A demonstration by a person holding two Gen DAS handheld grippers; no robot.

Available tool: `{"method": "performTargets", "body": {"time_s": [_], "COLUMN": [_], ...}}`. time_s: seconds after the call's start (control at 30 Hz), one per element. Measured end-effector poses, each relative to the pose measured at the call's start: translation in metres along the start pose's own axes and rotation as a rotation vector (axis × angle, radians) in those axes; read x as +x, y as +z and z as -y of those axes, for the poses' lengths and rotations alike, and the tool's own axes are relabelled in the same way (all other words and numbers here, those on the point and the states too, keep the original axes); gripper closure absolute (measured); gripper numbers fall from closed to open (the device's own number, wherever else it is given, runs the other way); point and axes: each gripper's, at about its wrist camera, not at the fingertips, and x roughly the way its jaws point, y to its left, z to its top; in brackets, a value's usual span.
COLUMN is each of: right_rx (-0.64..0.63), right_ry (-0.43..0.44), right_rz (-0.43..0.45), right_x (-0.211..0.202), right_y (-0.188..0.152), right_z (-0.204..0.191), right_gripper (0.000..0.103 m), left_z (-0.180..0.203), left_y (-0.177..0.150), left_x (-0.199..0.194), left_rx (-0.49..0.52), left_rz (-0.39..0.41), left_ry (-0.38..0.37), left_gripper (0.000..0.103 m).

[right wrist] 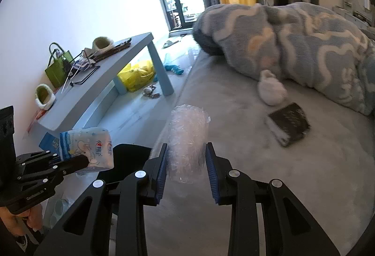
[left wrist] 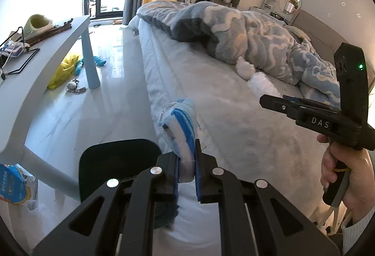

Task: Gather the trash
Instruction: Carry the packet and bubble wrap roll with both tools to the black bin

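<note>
My left gripper [left wrist: 187,159] is shut on a blue and white tissue pack [left wrist: 179,124] and holds it over the bed's edge, above a black bin [left wrist: 119,162]. In the right wrist view the same pack [right wrist: 86,147] sits in the left gripper [right wrist: 79,162] over the bin [right wrist: 129,159]. My right gripper [right wrist: 186,162] has its jaws around a clear bubble-wrap roll [right wrist: 187,138] that lies on the bed; the pads sit at its sides, and contact is unclear. The right gripper [left wrist: 271,101] also shows in the left wrist view beside the roll [left wrist: 262,87].
A grey-blue blanket [right wrist: 293,42] covers the back of the bed [right wrist: 257,173]. A white sock [right wrist: 270,89] and a dark wallet-like item [right wrist: 289,123] lie on the bed. A grey low table [right wrist: 98,89] stands left with clutter. A yellow bag [right wrist: 138,75] lies on the floor.
</note>
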Motion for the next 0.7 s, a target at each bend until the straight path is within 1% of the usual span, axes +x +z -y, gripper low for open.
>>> {"method": "performTargets", "body": {"time_s": [0.17,0.33,0.5,0.6,0.7], "right_rx": [-0.033,-0.080,-0.093,-0.098,-0.116], "right_ry": [0.024,0.057,0.091,0.124,0.137], "right_rz": [-0.015,-0.046,-0.065,-0.084,-0.099], "right_x": [0.016,0.034,0.049,0.059,0.066], "right_y": [0.006,0.008,0.011,0.011,0.010], "right_z": [-0.028,-0.062,-0.085,-0.100,-0.115], "right_gripper": [0.071,0.071,0.071,0.071,0.071], "left_z": [-0.024,-0.050,-0.080,-0.095,-0.106], "left_y": [-0.004,-0.012,-0.020,-0.027,-0.033], "left_x": [-0.003,-0.002,0.005,0.012,0.019], "left_rx": [-0.003,-0.017,-0.079,-0.104,-0.117], "left_rz": [-0.015,-0.045,-0.105,-0.149,-0.191], "left_ry": [0.026,0.028,0.020,0.030,0.032], "left_gripper": [0.091,0.091,0.091,0.091,0.090]}}
